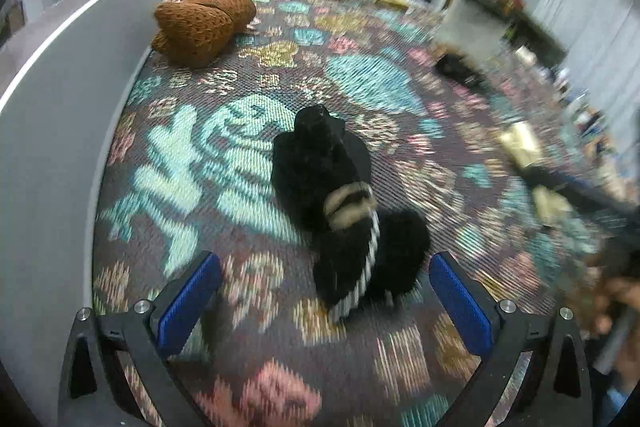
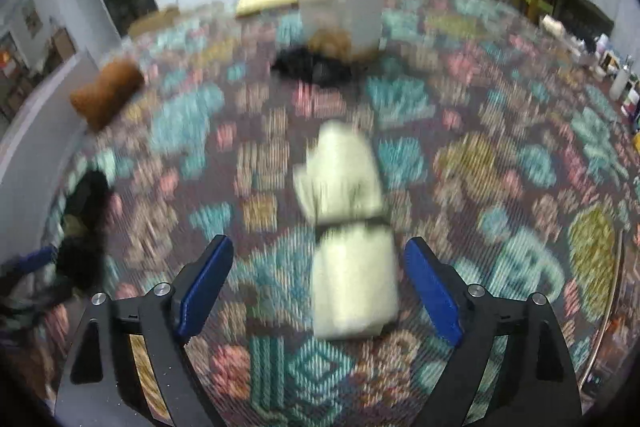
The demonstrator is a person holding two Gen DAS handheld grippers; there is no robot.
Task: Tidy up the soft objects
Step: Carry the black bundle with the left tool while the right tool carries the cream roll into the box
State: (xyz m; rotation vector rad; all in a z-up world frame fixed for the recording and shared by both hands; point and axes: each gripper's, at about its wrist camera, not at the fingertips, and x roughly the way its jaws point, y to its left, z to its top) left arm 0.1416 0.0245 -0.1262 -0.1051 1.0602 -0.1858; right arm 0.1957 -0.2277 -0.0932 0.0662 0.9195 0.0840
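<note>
**Both grippers open over the patterned carpet, soft toys lying loose**

A translucent bin (image 2: 339, 3) with a dark rim stands upright in the upper centre of the right wrist view. Through its wall a brownish fuzzy shape shows at the bottom, too blurred to name. A black furry heap (image 2: 310, 69) lies on the carpet (image 2: 500, 163) against the bin's lower left side.

The right gripper (image 2: 320, 291) has its blue-padded jaws spread wide. A pale cream soft item (image 2: 348, 227), banded by a dark strip across its middle, lies on the carpet with its near end between the pads, which do not press on it.

The left gripper (image 1: 326, 301) is likewise wide open. A black plush toy (image 1: 340, 199) with tan bands and a black-and-white striped edge lies on the carpet just ahead of it, its near end reaching between the fingers without clear contact.

Only the left wrist view shows the brown knitted cushion (image 1: 202, 23) sharply, at upper left beside a grey panel (image 1: 52, 115); in the right view it is a blurred brown shape at the left. There the bin is a smeared grey box at the upper right. The right view alone shows the cream item whole; the black plush appears there only as a dark blur at the left edge.
</note>
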